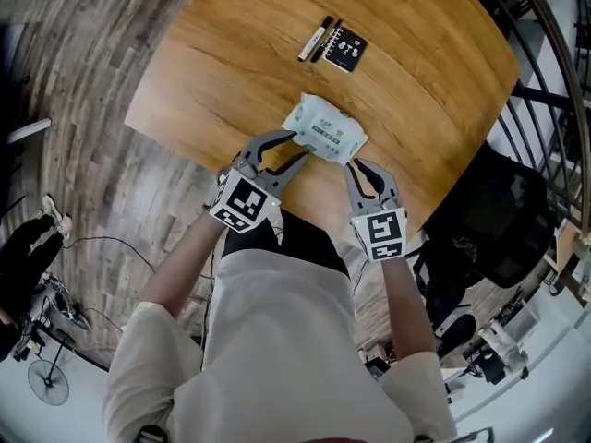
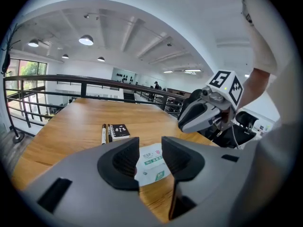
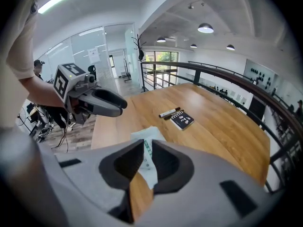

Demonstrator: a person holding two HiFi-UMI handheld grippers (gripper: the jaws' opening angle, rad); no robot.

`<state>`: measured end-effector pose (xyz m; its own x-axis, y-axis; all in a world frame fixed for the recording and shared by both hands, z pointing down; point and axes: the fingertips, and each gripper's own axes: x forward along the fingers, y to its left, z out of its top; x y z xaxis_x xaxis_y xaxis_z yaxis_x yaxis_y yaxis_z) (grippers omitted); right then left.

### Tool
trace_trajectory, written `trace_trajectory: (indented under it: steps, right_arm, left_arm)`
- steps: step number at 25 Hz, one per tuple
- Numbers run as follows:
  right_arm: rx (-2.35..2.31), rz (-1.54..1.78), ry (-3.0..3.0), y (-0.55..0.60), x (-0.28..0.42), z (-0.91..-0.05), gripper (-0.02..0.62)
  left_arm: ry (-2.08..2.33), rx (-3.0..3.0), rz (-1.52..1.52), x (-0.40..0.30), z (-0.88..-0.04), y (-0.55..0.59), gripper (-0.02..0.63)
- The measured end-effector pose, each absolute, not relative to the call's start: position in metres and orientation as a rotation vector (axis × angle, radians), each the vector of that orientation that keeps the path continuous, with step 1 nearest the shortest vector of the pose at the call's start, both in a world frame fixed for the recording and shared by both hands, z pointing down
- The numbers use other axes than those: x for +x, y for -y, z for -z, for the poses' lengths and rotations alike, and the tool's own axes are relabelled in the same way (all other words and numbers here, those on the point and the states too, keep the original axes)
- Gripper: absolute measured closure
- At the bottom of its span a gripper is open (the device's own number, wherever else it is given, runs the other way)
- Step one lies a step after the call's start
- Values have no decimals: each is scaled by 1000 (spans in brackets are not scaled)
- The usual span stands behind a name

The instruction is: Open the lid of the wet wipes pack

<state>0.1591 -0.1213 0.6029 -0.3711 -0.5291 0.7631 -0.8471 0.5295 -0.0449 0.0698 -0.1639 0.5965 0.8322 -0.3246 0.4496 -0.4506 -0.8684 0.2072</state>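
The pale green wet wipes pack (image 1: 323,129) lies flat on the round wooden table (image 1: 231,53), near its front edge, with its lid down. My left gripper (image 1: 301,146) hangs just in front of the pack's left end, jaws open, nothing between them. In the left gripper view the pack (image 2: 152,162) shows through the gap between the jaws. My right gripper (image 1: 364,166) is at the pack's right front corner, its jaws a narrow gap apart and empty. The right gripper view shows the pack (image 3: 151,167) beyond the jaws, with the left gripper (image 3: 102,103) to the left.
A small black notebook (image 1: 347,49) with a white marker (image 1: 312,43) and a dark pen beside it lies farther back on the table. A black office chair (image 1: 499,220) stands at the right, a railing (image 2: 71,86) runs behind the table.
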Motion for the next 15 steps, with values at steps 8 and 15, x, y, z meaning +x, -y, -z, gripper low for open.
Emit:
trace_trajectory:
  steps: [8, 15]
  right_arm:
    - [998, -495, 2050, 133, 148, -659, 557]
    - [864, -285, 2000, 135, 138, -695, 557]
  left_arm:
    - [498, 2795, -754, 84, -653, 170, 456]
    - [377, 2912, -905, 97, -689, 172, 450]
